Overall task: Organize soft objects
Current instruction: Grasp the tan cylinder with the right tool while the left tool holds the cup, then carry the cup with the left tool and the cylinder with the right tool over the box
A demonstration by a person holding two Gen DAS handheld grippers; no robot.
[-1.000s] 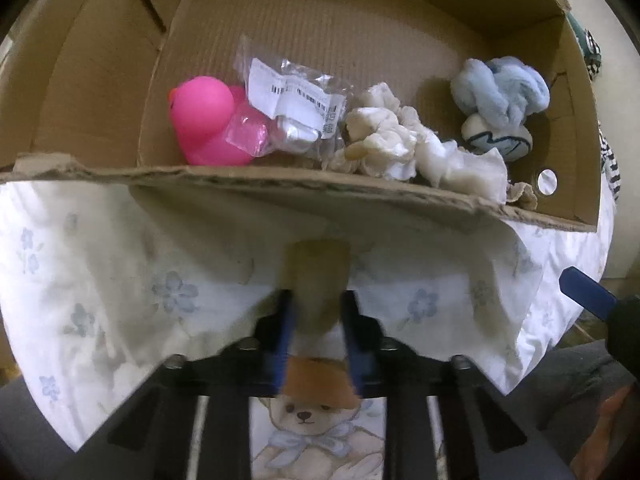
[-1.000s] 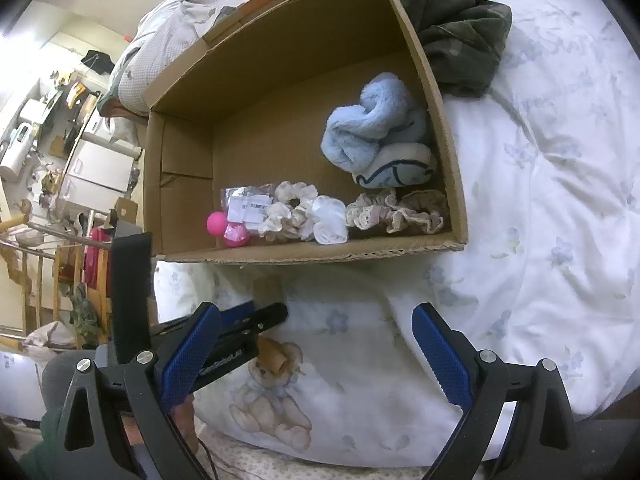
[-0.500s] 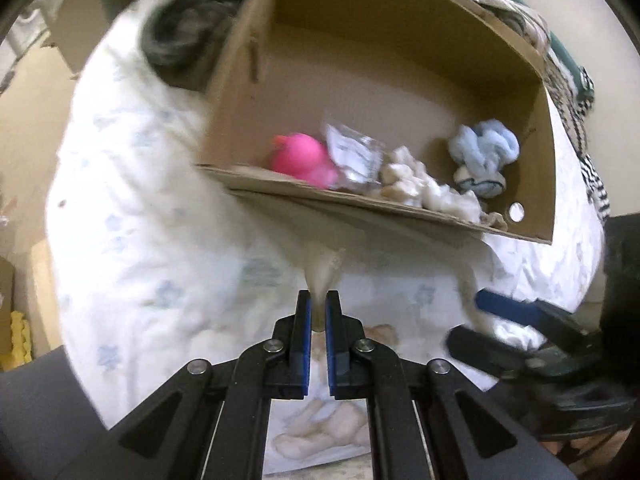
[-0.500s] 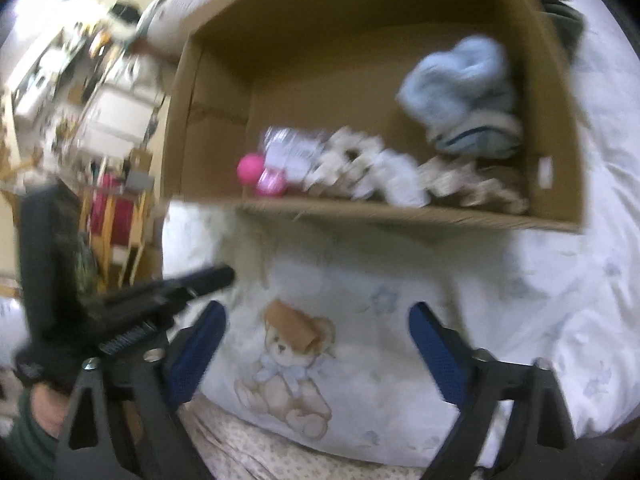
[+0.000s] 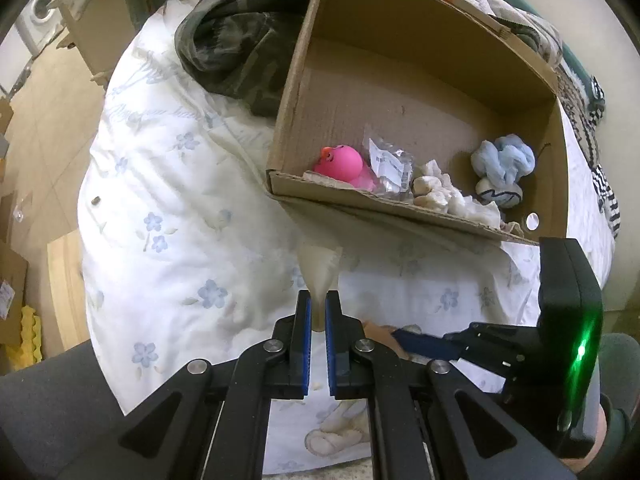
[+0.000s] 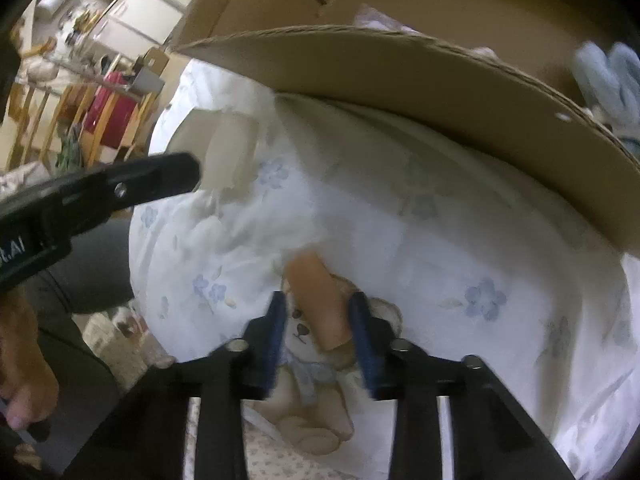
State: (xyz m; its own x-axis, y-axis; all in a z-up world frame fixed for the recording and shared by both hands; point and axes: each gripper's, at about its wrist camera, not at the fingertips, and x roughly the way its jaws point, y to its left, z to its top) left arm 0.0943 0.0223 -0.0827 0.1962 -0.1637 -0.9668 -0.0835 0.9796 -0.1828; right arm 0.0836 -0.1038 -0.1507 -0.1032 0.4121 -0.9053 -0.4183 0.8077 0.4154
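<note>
A white floral cloth with a teddy-bear print (image 5: 172, 216) lies under an open cardboard box (image 5: 420, 92). My left gripper (image 5: 318, 312) is shut on a pinched fold of the cloth (image 5: 320, 276) and lifts it into a peak. My right gripper (image 6: 320, 312) has its jaws on either side of a brown fold of the cloth (image 6: 320, 300) at the bear print (image 6: 316, 400), and seems to pinch it; that view is blurred. It also shows in the left wrist view (image 5: 420, 346). The box holds a pink rubber duck (image 5: 344, 162), a plastic packet (image 5: 390, 166), cream scrunchies (image 5: 440, 196) and a blue fluffy item (image 5: 504, 164).
A dark camouflage garment (image 5: 236, 44) lies on the bed beside the box's left wall. The box's front flap (image 6: 440, 92) hangs low over the cloth in the right wrist view. Wooden floor and cardboard (image 5: 28, 128) lie to the left, furniture (image 6: 100, 100) beyond.
My left gripper has pulled back and up with the cloth fold, stretching it into a peak. My right gripper has moved in from open to closing around the bear-print fold.
</note>
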